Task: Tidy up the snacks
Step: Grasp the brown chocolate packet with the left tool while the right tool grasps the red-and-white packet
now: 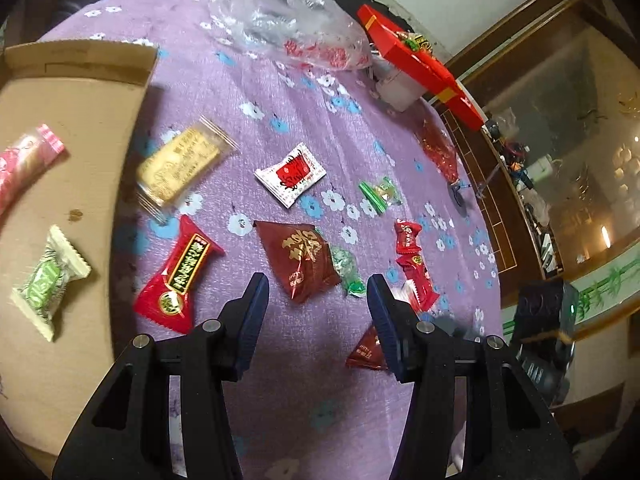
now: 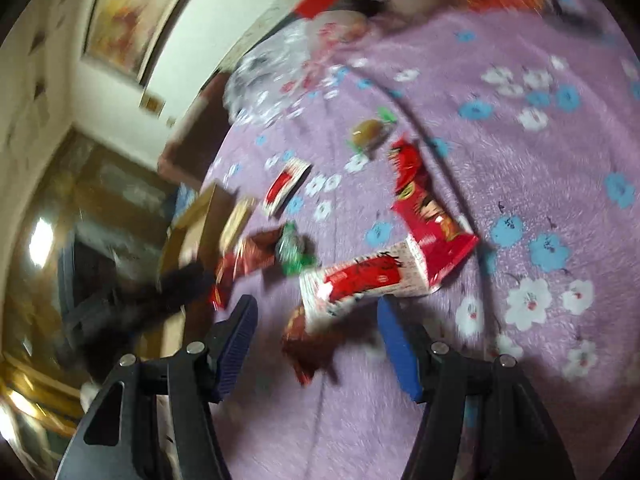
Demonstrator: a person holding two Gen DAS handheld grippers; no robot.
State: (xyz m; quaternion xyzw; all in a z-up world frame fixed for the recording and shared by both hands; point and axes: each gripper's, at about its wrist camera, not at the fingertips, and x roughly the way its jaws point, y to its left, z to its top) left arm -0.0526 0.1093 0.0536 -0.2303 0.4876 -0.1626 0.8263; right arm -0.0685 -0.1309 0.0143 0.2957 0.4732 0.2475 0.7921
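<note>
While snacks lie scattered on the table [image 1: 304, 400], left tongs [image 1: 318, 294] and right tongs [image 2: 316, 316] both gape, holding nothing.

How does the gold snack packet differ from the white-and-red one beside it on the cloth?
The gold packet is larger and oblong, lying against the cardboard tray; the white-and-red packet is smaller, squarish, and clear of the tray. The gold one looks blurred, the white-and-red one sharp. Both lie flat on the purple cloth, ungripped.
</note>
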